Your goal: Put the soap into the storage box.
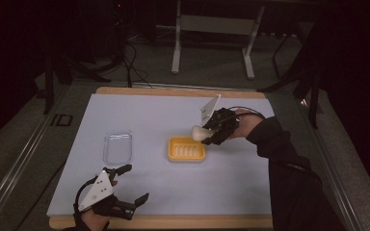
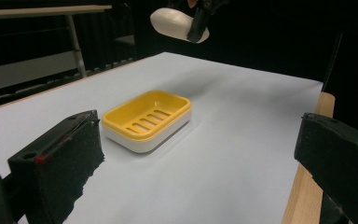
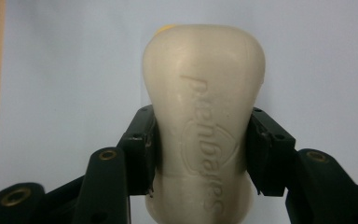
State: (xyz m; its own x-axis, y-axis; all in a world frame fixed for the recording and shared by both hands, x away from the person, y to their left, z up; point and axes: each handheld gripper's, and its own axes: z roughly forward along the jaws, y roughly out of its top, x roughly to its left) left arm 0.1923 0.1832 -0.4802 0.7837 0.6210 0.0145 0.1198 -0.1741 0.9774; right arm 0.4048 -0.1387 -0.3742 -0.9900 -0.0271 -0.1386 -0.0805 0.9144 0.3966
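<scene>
The right claw [image 1: 206, 133] is closed on a bar of soap [image 1: 198, 132]. In the right gripper view the two black jaws press on the narrow middle of the soap [image 3: 204, 116], one on each side. The soap is pale cream with letters pressed into its face. Its round end sticks out past the jaws, away from the hand.

In the high view the soap is up in the air, off the desk [image 1: 139, 110]. It hangs just over the far right corner of the yellow dish [image 1: 186, 148]. It does not touch the dish. In the left gripper view the soap [image 2: 177, 23] floats high above the desk, well up from the dish [image 2: 147, 119], with its shadow on the white sheet.

The dish sits near the middle of the desk. It has slots in its floor and a white base under the yellow part.

To the left of the dish lies a clear lid [image 1: 117, 147], flat on the desk.

The left claw [image 1: 131, 183] rests at the near left edge of the desk. Its jaws stand wide apart and hold nothing. It is well apart from the dish and the soap.
</scene>
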